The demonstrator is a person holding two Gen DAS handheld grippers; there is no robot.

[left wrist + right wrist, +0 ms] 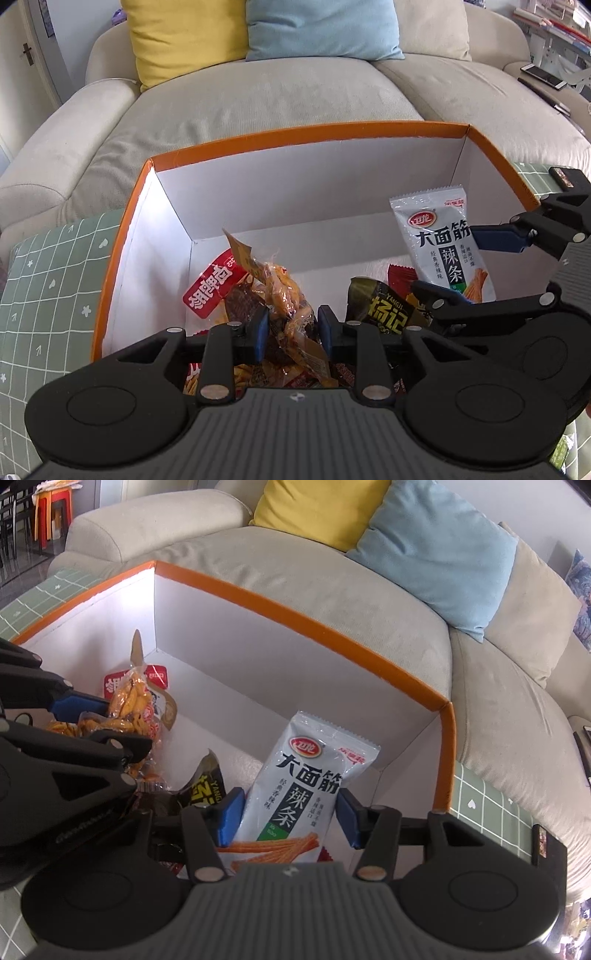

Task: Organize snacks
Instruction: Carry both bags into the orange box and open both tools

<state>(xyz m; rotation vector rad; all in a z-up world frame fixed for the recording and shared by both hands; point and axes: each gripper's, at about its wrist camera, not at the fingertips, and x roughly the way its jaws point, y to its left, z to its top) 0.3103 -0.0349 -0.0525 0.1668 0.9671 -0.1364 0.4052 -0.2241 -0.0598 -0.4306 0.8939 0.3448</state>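
My right gripper (290, 821) hangs over the near right part of the box (295, 602) with the white pouch (306, 786) standing between its blue pads (229, 819); the fingers look spread a little wider than the pouch, though I can't tell for sure whether the pads touch it. In the left wrist view the same white pouch (443, 243) leans upright against the box's right side, with the right gripper (469, 266) reaching in from the right. My left gripper (291, 332) points down into the near left of the box (295, 136), pads apart, with the crinkly yellow packet (284, 295) poking up between them, apparently not pinched. A red packet (210, 295) lies just left of it and a black packet (380, 310) just right. The box is cardboard, white inside with an orange rim, resting on a green grid cloth (48, 277) before a beige sofa (258, 92) with yellow and blue cushions.
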